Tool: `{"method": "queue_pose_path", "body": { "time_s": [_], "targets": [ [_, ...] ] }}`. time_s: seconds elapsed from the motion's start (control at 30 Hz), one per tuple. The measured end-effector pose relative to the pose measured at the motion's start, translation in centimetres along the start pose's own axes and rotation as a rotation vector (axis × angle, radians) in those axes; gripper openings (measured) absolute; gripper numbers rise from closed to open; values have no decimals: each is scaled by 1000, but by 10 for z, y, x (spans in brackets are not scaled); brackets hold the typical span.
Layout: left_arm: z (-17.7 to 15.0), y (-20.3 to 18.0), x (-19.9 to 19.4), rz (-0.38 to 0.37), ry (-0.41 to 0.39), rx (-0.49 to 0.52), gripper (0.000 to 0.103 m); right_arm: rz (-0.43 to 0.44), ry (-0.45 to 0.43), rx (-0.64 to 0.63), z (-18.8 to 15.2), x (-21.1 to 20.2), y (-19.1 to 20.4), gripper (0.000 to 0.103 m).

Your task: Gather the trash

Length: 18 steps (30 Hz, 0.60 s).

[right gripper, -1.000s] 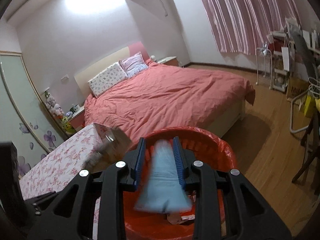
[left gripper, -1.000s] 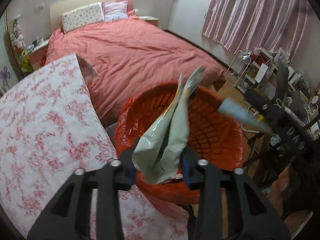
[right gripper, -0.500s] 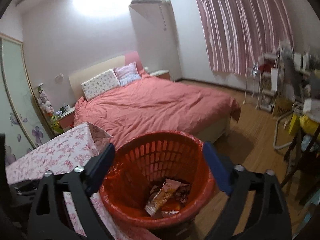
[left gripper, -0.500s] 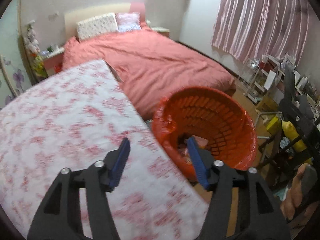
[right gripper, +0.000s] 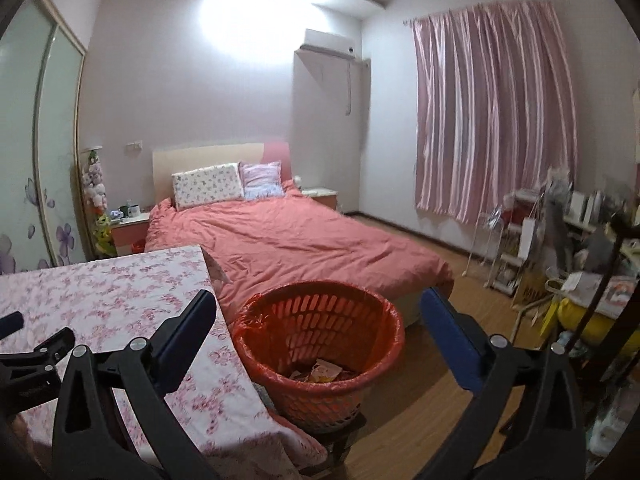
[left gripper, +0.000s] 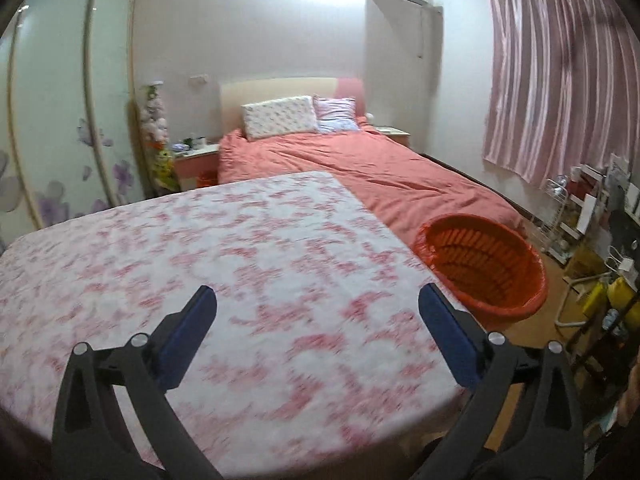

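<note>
An orange basket (right gripper: 320,356) lined with a red bag stands beside the table and holds several wrappers (right gripper: 320,372) at its bottom. It also shows in the left wrist view (left gripper: 480,268), right of the table. My left gripper (left gripper: 316,308) is open and empty above the floral tablecloth (left gripper: 200,256). My right gripper (right gripper: 318,312) is open and empty, pulled back from the basket. The left gripper (right gripper: 24,344) shows at the left edge of the right wrist view.
A bed with a salmon cover (right gripper: 296,240) lies behind table and basket. Cluttered shelves and a rack (right gripper: 520,248) stand at the right by the pink curtain (right gripper: 492,112). Wood floor (right gripper: 432,408) runs right of the basket.
Both grippers opened and dropped their trash, a green packet and a blue one, into the basket. Both then pulled back and up; the left swung over the table.
</note>
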State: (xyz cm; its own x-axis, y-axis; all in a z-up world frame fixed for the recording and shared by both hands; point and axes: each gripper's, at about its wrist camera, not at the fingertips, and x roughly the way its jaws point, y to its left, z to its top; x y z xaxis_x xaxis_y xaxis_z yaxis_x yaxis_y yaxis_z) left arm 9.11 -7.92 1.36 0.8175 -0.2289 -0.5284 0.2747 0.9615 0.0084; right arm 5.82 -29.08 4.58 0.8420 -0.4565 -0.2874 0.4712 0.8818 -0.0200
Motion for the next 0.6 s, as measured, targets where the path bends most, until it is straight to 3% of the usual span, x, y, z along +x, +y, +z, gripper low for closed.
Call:
{"method": "queue_pose_path", "body": {
  "time_s": [0.17, 0.33, 0.6],
  "targets": [
    [-19, 16, -29, 51, -27, -34, 99, -7, -65, 4, -5, -24, 11, 101],
    [-37, 26, -54, 98, -50, -59, 99, 56, -27, -6, -12, -39, 23, 101],
    [-50, 30, -79, 170, -111, -63, 99, -63, -58, -90, -26, -56, 47, 101]
  ]
}}
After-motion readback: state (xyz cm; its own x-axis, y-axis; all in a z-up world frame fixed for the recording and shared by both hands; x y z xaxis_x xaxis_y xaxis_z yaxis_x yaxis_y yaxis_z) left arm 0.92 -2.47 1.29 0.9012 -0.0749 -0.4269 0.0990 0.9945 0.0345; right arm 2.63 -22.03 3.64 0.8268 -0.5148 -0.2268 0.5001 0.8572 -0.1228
